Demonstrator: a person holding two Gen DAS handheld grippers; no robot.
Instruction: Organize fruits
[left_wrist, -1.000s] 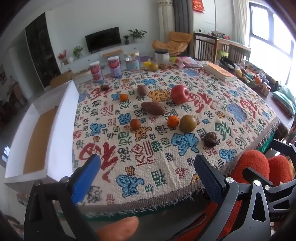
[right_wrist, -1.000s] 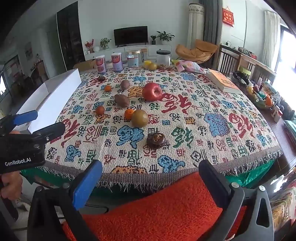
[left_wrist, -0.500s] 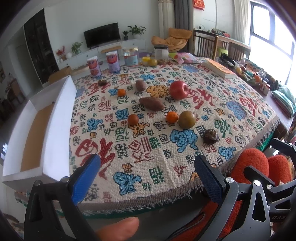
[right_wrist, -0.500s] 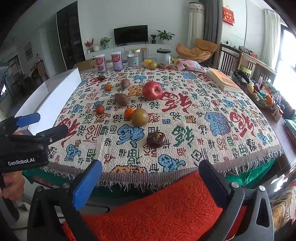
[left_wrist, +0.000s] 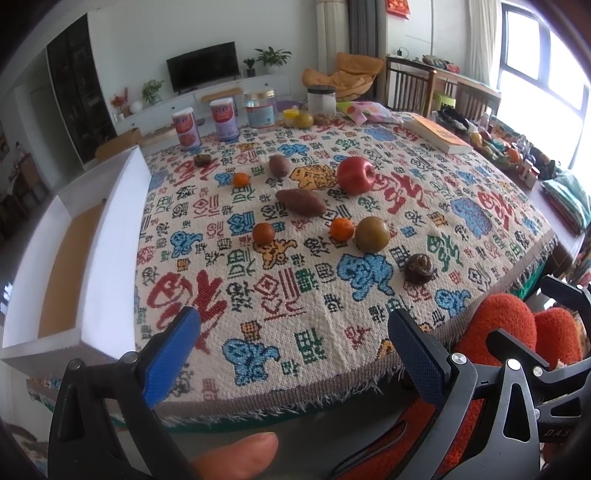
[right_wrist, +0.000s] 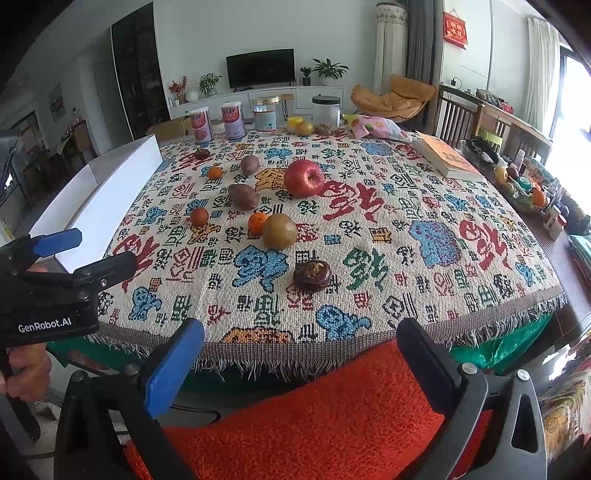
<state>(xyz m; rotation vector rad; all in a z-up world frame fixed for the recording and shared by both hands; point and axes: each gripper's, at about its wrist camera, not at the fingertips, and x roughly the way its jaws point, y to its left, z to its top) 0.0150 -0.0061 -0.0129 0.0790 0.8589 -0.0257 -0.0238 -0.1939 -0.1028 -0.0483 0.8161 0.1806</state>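
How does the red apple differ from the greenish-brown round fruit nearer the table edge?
The red apple is glossy red with a dimpled top; the greenish-brown fruit is dull olive and smooth. The apple looks somewhat larger and sits farther back on the tablecloth, alone. The greenish-brown fruit sits right beside a small orange, apparently touching it. Both are roundish, rest on the cloth, and neither gripper is near them.
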